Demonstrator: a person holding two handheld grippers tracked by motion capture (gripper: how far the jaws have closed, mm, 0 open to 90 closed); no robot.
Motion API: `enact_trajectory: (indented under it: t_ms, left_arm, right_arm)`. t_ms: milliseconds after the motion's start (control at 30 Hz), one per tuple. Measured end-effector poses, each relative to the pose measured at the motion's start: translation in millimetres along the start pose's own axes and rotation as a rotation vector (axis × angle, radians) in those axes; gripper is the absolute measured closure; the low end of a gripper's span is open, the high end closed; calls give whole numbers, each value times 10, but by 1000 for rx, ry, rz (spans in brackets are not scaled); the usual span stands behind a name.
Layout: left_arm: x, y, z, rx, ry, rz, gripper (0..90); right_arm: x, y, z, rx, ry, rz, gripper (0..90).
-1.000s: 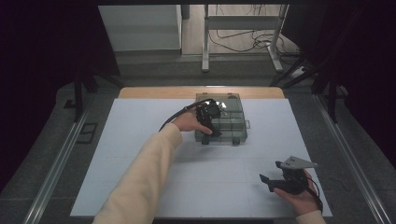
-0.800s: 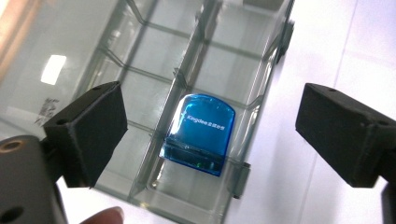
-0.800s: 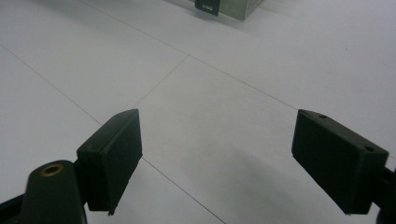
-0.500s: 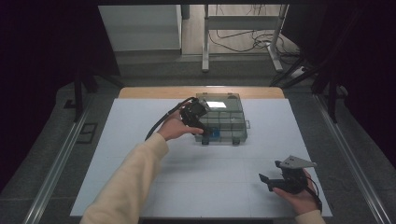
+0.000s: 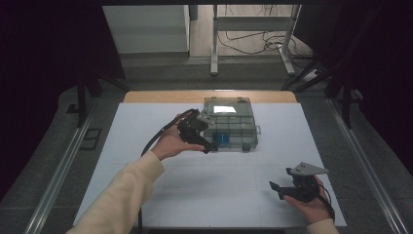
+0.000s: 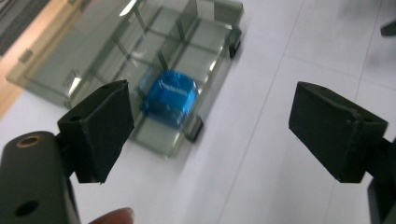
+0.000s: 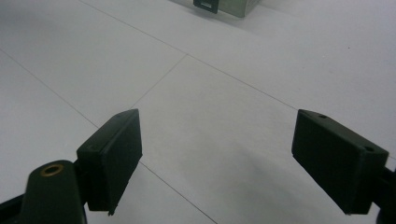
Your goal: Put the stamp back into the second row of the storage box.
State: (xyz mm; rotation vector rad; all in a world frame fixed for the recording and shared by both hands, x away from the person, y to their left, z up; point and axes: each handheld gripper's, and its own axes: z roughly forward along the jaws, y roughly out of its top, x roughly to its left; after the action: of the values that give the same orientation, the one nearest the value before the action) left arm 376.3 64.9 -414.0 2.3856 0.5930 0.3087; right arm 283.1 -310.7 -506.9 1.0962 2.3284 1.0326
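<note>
A clear smoky plastic organiser box (image 5: pixel 229 124) with divided compartments lies closed at the far middle of the white table. One compartment near its front edge holds a blue object (image 5: pixel 222 138) (image 6: pixel 169 97). My left gripper (image 5: pixel 207 145) hovers at the box's front left corner, held by a hand in a cream sleeve; its jaws stand wide open with nothing between them. The box (image 6: pixel 135 60) sits just ahead of the left gripper (image 6: pixel 210 135). My right gripper (image 5: pixel 275 187) rests low near the table's front right, open and empty (image 7: pixel 217 158).
The white table mat (image 5: pixel 209 195) has faint seam lines. A wooden strip (image 5: pixel 160 96) borders its far edge. Metal rails run along both sides. A black latch of the box (image 7: pixel 206 5) peeks in at the top of the right gripper view.
My left gripper has drawn back from over the box toward its front left corner and lowered a little. The right gripper has stayed in place.
</note>
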Motion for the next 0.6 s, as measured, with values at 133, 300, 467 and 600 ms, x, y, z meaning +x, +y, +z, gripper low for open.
enact_trajectory:
  t_ms: [133,300,467,600]
  left_arm:
    - [-48,-203,-38,5,14,-36,143]
    - [-132,-559,-121,-13,37,-125,140]
    - [-191,-871,-243,-43,108,-219,148]
    - [-249,-1118,-345,-72,168,-247,145]
  right_arm:
    - [-7,-3,-7,1,-2,0,164]
    - [0,6,-4,-4,-3,0,164]
    - [8,15,-5,-7,-3,0,163]
    - [7,21,-28,-24,4,5,162]
